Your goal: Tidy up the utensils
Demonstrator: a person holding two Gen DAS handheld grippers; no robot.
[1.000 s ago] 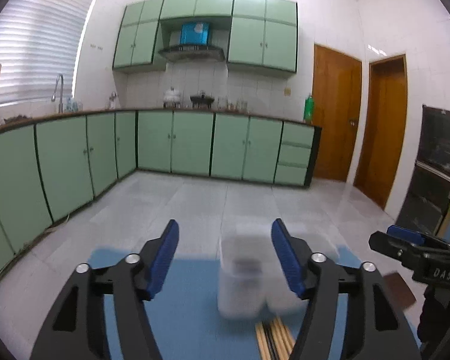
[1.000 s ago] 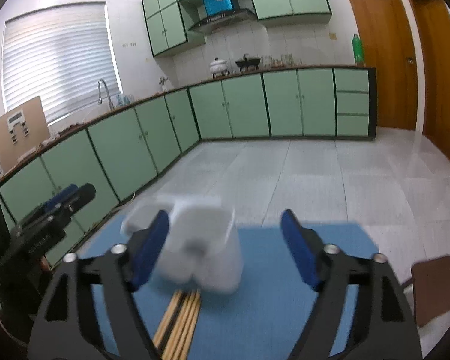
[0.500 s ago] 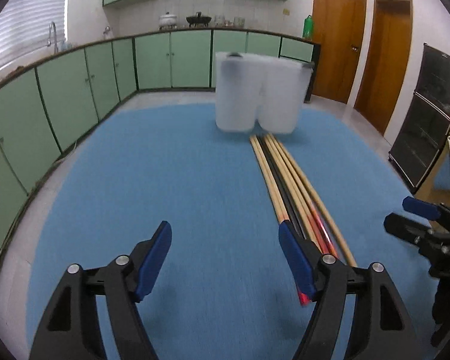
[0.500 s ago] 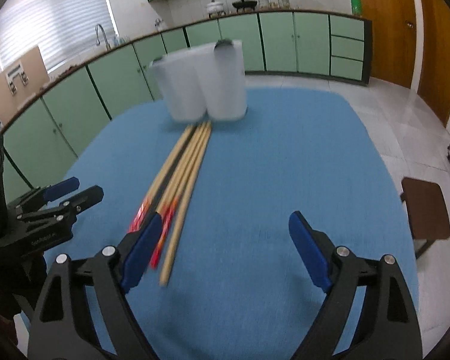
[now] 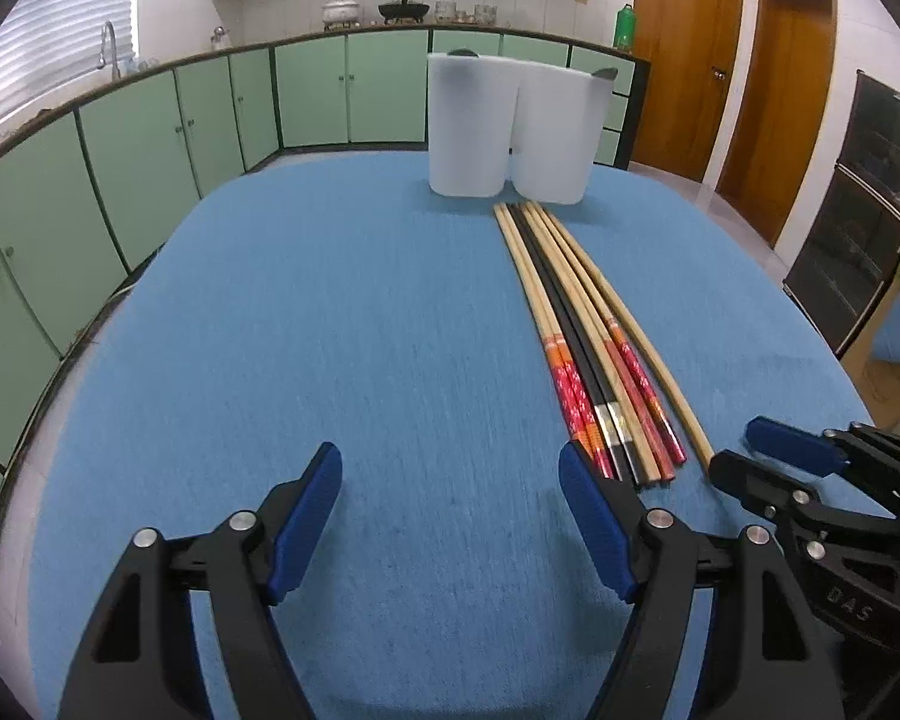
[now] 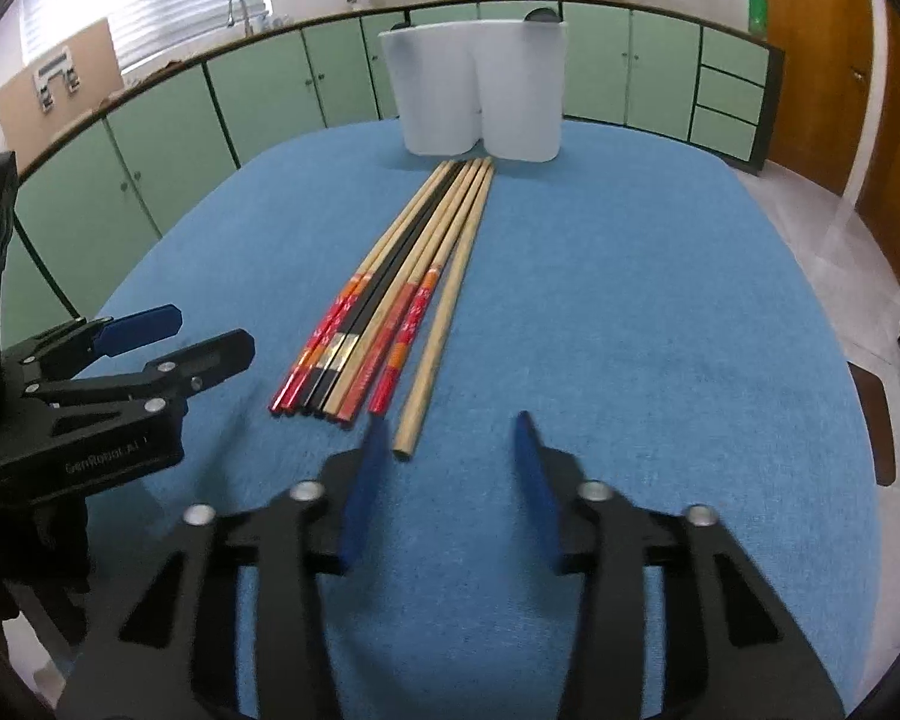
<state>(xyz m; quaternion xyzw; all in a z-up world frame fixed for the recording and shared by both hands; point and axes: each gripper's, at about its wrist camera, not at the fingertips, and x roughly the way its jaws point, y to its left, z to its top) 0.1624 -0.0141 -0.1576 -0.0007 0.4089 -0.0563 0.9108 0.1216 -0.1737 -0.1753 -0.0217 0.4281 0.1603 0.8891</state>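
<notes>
A: Left wrist view?
B: Left gripper (image 5: 450, 516) had fingers wide apart, nothing between; chopsticks (image 5: 576, 324) lay on blue cloth (image 5: 330, 330), tips near white holder (image 5: 510, 132).
A: Right wrist view?
B: Right gripper (image 6: 450, 474) was closing (empty), just short of plain chopstick (image 6: 444, 318).

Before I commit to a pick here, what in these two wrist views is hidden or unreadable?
- Inside of the white two-compartment plastic holder: both views look at its opaque walls from the side.
- Near ends of the chopsticks: left view, the left hand-held gripper finger overlaps them.
- Right hand-held gripper pads: right view, blurred while its jaws are closing, nothing between them.
</notes>
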